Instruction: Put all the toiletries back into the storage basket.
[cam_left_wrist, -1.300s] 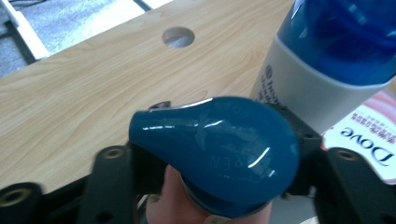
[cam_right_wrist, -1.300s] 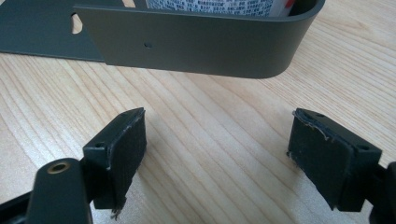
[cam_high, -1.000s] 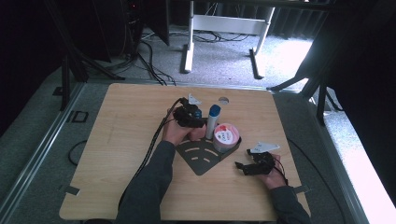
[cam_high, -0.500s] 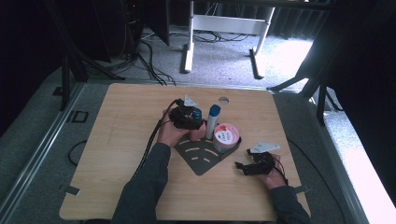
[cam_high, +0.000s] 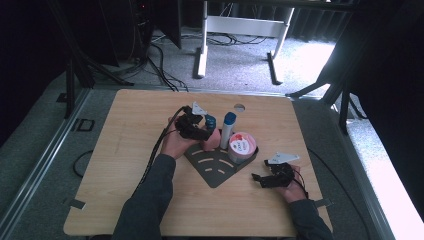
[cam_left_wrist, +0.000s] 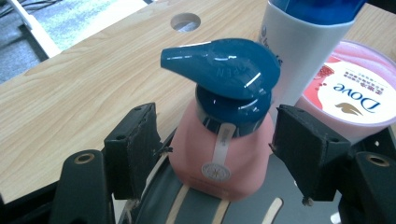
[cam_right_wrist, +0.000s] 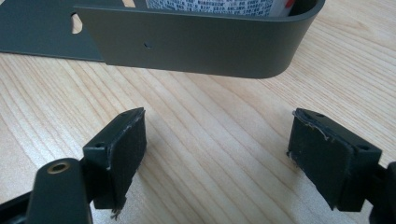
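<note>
— Start at the left gripper (cam_left_wrist: 212, 154): what are its jaws doing?

— They are spread, and have just been opening. The pink pump bottle (cam_left_wrist: 222, 140) stands upright between them, with a gap at each pad, so nothing is pinched. In the high view the same gripper (cam_high: 196, 126) sits just behind that bottle (cam_high: 211, 134).

— And where does the bottle stand?

— On the dark fan-shaped rack (cam_high: 216, 167), directly ahead of the left jaws. Its teal pump head (cam_left_wrist: 219, 63) points away to the gripper's left. Just beyond it on the right is a white bottle with a blue cap (cam_left_wrist: 303, 42), and next to that a round pink Dove tub (cam_left_wrist: 355, 93), both in the same rack.

— The right gripper?

— The right gripper (cam_right_wrist: 219, 158) has its jaws spread wide too, over bare wooden table (cam_right_wrist: 196, 121), holding nothing. The rack's curved wall (cam_right_wrist: 201, 44) lies a little ahead of it. From above, it (cam_high: 274, 176) rests near the rack's right-hand corner.

— How far along would you say the work is?

— I judge the placing of the pump bottle as good as done: it stands on its own with the grip let go. Three items are in the rack. What seems left is to draw the left gripper back clear without knocking the bottle; I see no loose item on the table awaiting its turn.
</note>
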